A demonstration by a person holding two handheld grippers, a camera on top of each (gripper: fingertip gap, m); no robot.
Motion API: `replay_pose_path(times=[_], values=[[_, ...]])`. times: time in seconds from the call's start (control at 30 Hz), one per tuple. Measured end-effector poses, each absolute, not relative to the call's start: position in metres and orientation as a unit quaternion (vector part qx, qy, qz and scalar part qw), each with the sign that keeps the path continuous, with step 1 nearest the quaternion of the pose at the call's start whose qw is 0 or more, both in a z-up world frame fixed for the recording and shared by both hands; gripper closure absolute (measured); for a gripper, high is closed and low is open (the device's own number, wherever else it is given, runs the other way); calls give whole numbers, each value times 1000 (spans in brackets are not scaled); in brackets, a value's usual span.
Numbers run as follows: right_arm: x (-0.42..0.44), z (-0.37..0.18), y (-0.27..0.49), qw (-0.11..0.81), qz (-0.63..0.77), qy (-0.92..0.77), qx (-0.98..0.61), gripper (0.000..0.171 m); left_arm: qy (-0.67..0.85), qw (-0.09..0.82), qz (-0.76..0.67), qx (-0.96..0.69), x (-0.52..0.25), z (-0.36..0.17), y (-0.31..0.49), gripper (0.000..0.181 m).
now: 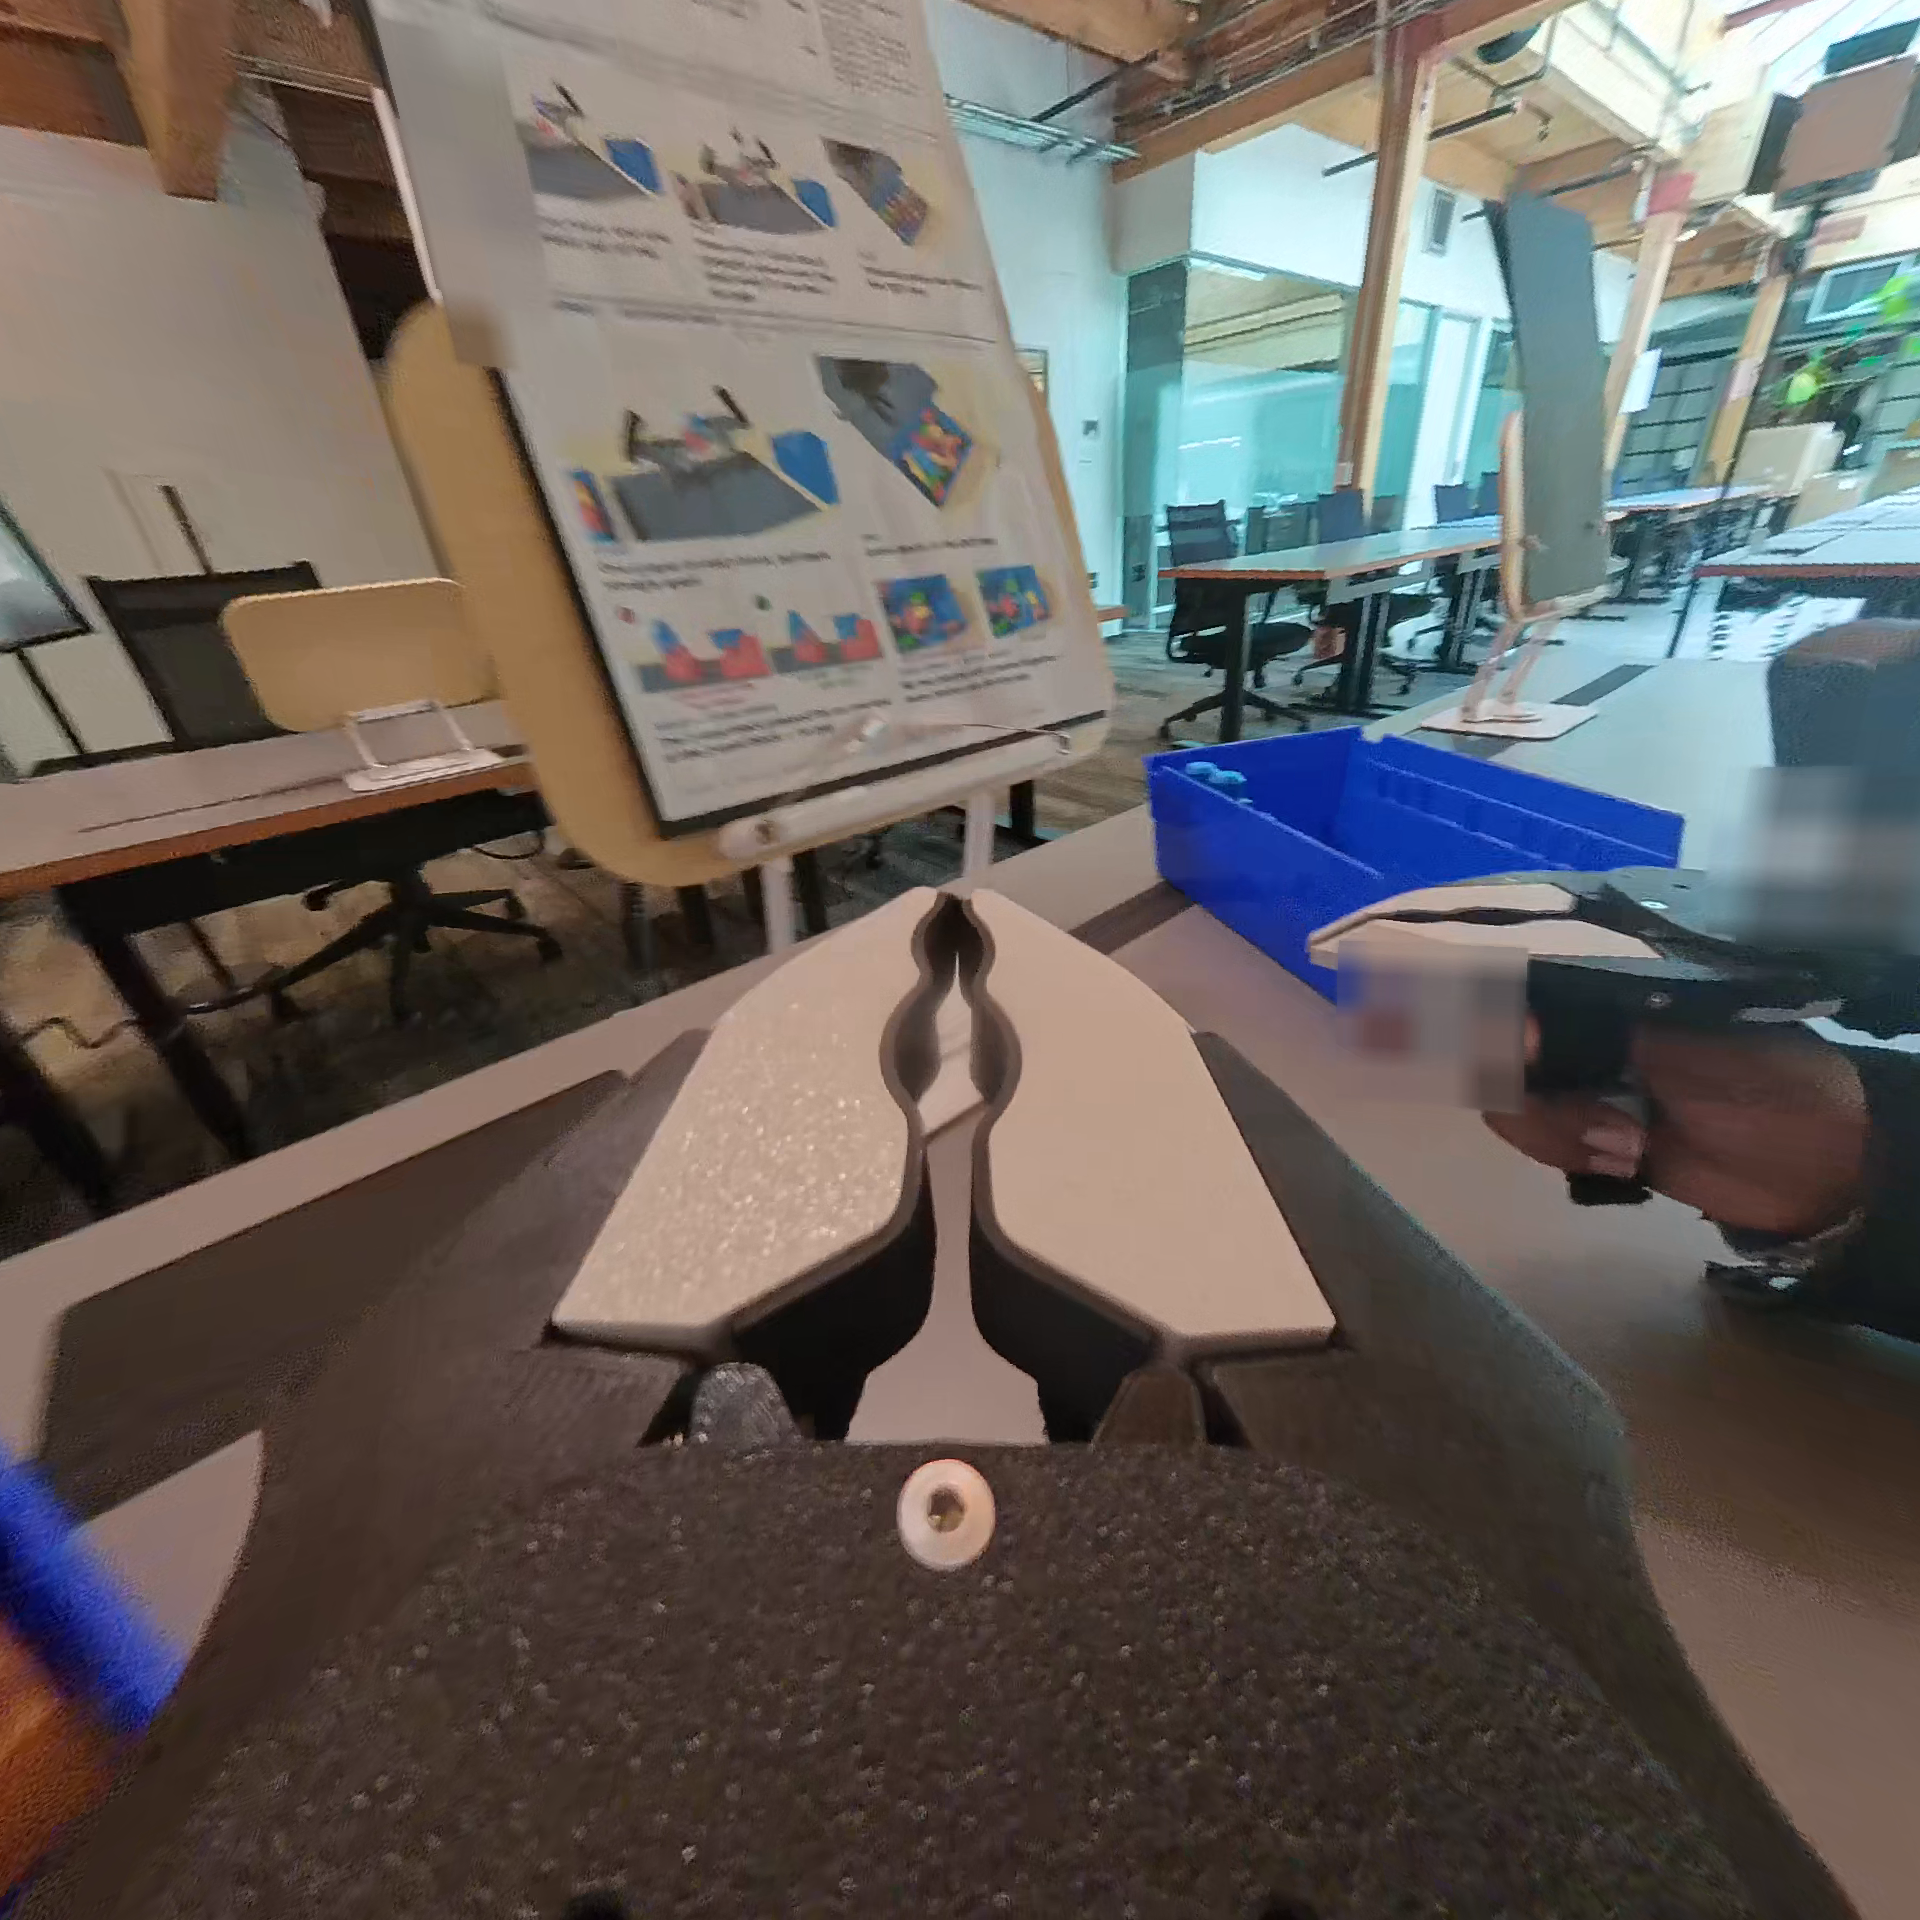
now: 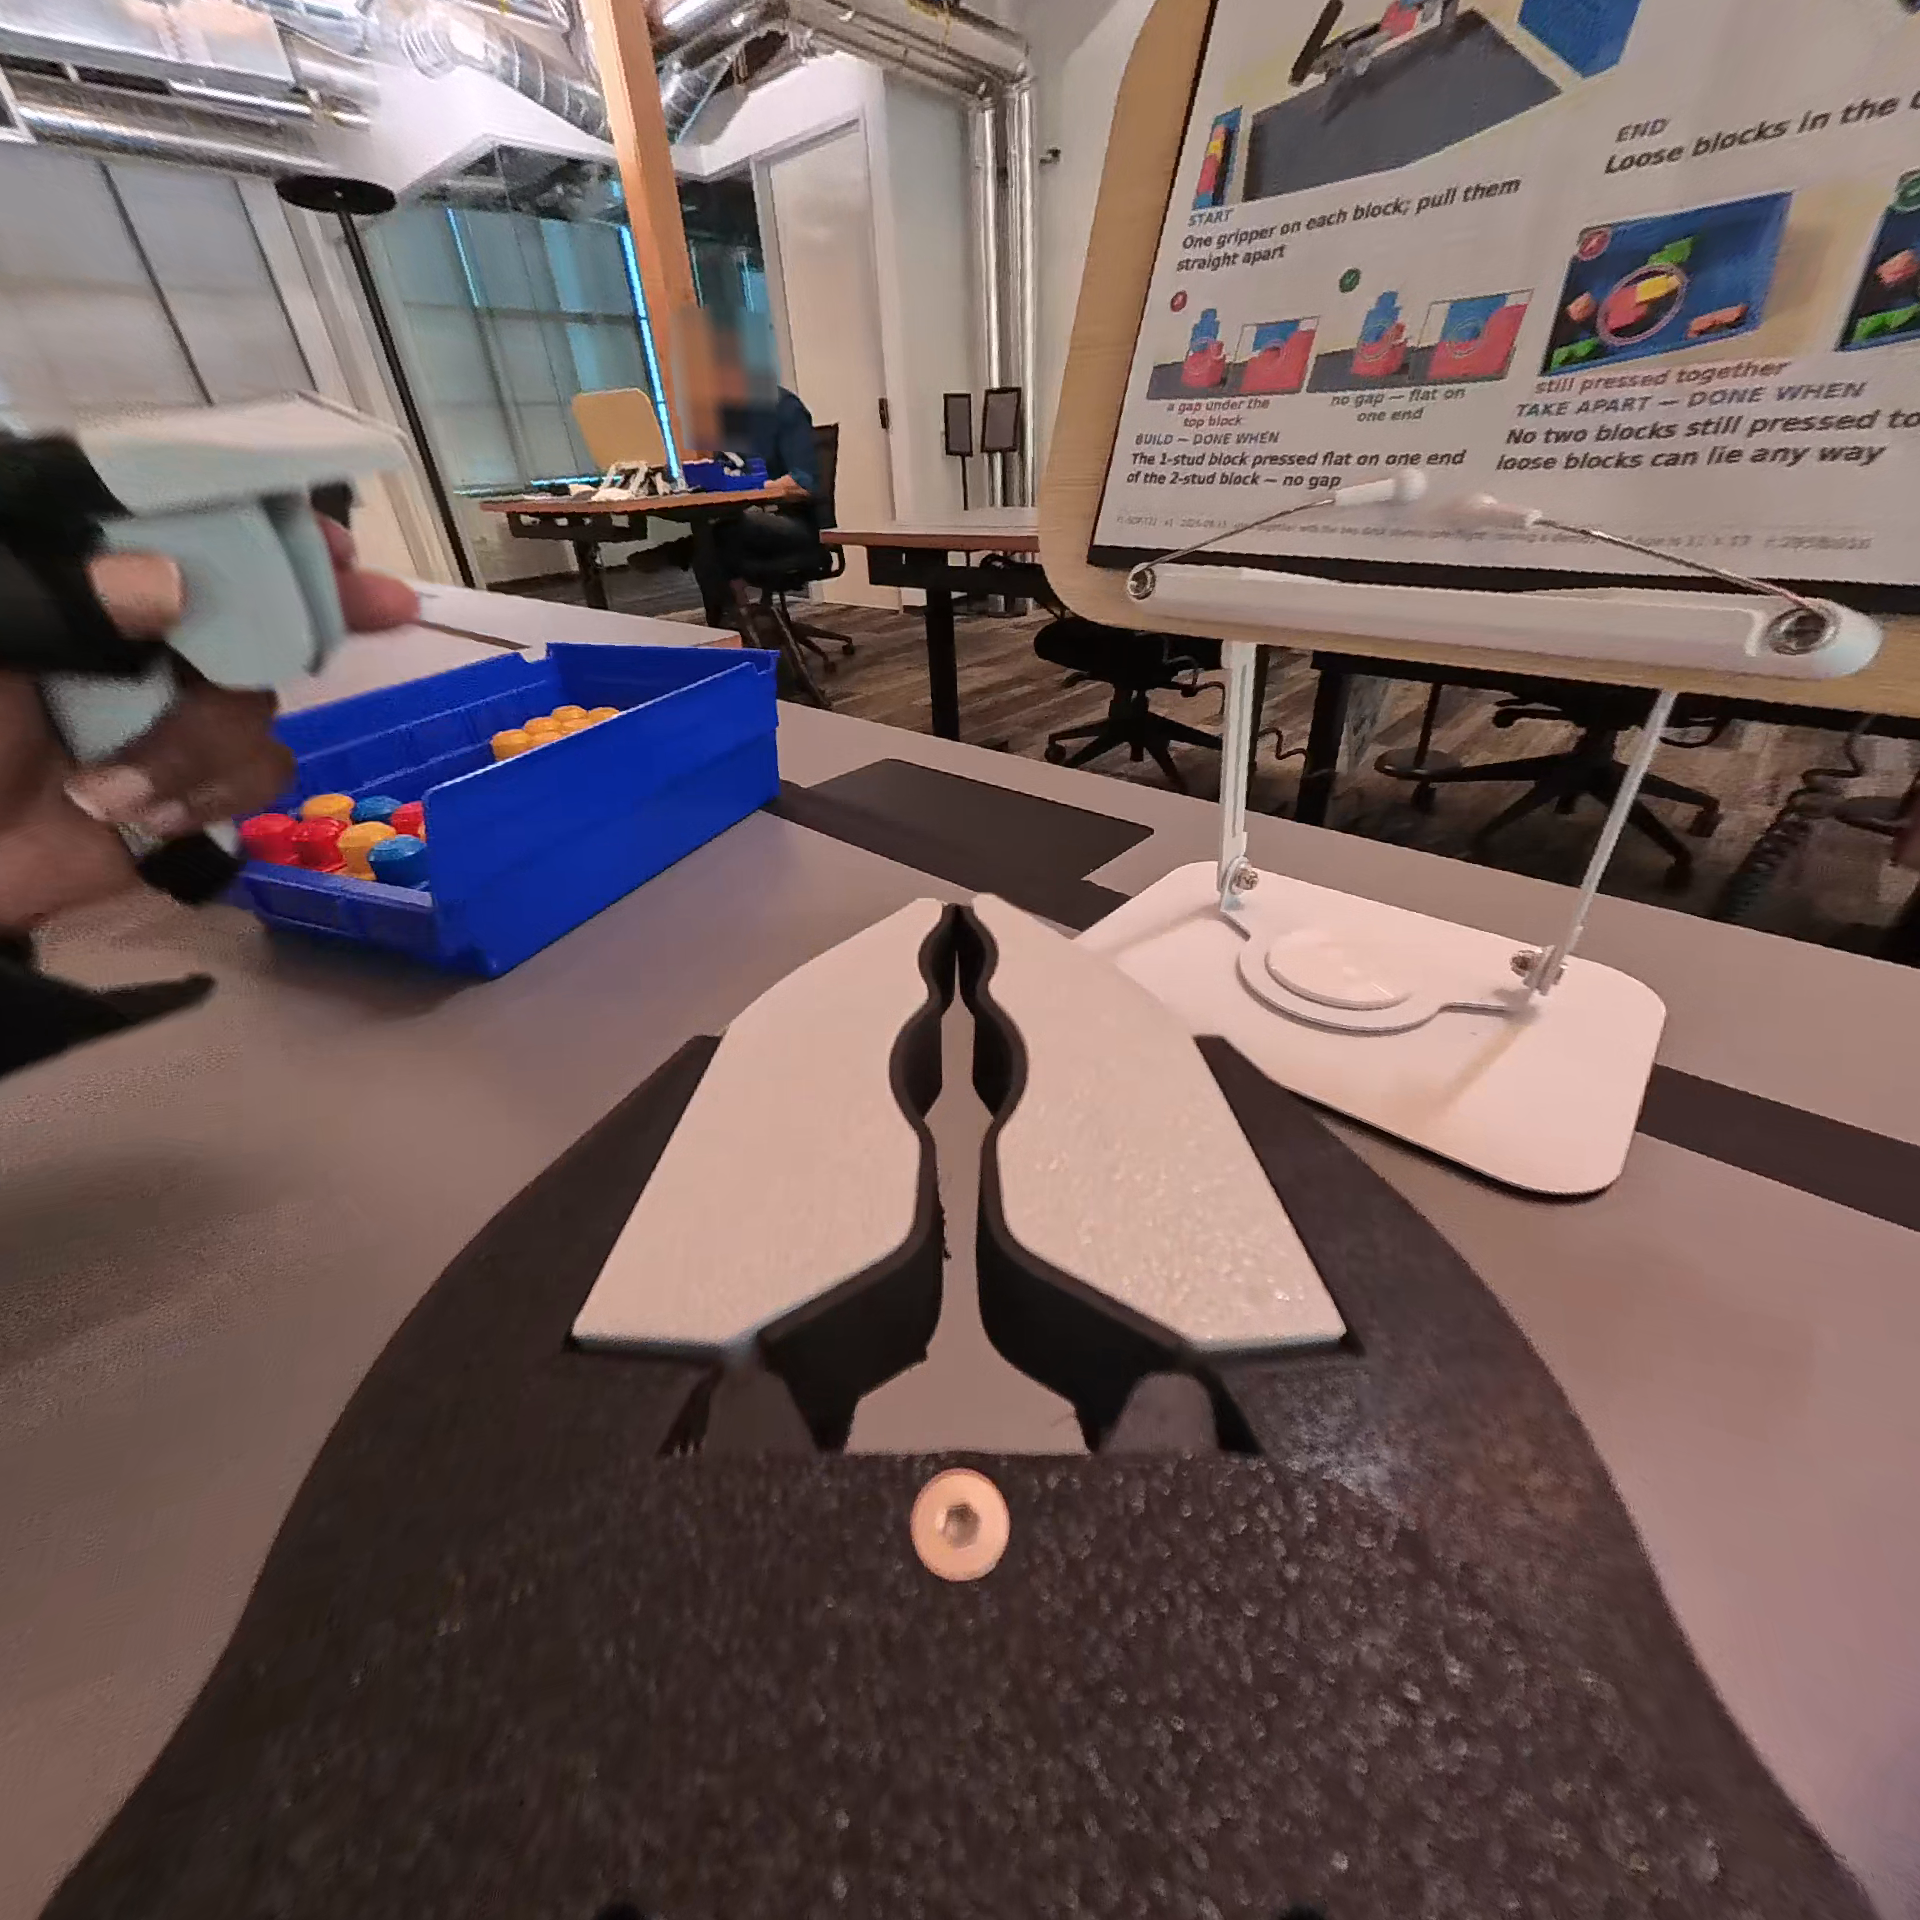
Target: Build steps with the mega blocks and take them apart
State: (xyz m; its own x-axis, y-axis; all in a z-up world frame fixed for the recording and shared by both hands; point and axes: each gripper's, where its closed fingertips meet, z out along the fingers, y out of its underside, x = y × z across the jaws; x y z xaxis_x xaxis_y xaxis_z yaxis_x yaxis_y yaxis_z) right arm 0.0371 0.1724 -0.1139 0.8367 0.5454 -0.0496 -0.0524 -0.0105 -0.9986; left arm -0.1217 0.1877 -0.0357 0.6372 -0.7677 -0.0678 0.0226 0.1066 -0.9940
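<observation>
My left gripper is shut and empty, held above the grey table and pointing at the instruction board. My right gripper is also shut and empty, pointing between a blue bin and the board's stand. That blue bin at the left of the right wrist view holds several red, orange and blue mega blocks. The left gripper shows there in a hand, just above the bin's near end. In the left wrist view another blue bin with a blue block stands at the right, behind the right gripper.
An instruction board stands on a white stand with a flat base at the table's far edge. A black mat lies between bin and stand. A blurred blue shape sits at the lower left. Desks, chairs and a seated person are beyond. Tip to tip, the grippers are about 20 cm apart.
</observation>
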Motion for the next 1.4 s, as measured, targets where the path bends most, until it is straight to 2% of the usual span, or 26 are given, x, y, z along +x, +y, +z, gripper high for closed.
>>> replay_pose_path(times=[0.1,0.3,0.43,0.6,0.73,1.0,1.17,1.4], values=[[40,-113,172,680,224,-177,-676,171,283,679,-244,-632,-175,-17,208,181],[37,-114,173,672,236,-176,-679,171,147,592,-212,-764,-285,-27,277,181],[35,-115,172,670,234,-184,-680,171,128,496,-147,-846,-322,-84,316,153],[35,-115,171,667,238,-185,-681,171,159,375,-75,-910,-329,-163,332,137],[33,-111,169,668,243,-189,-678,171,179,314,-41,-932,-326,-200,338,130],[35,-111,169,666,239,-195,-679,171,165,278,5,-946,-331,-231,354,139],[34,-111,168,665,240,-199,-678,171,166,277,13,-946,-336,-232,352,141],[30,-106,164,672,221,-217,-673,171,189,347,17,-919,-343,-192,333,142]])
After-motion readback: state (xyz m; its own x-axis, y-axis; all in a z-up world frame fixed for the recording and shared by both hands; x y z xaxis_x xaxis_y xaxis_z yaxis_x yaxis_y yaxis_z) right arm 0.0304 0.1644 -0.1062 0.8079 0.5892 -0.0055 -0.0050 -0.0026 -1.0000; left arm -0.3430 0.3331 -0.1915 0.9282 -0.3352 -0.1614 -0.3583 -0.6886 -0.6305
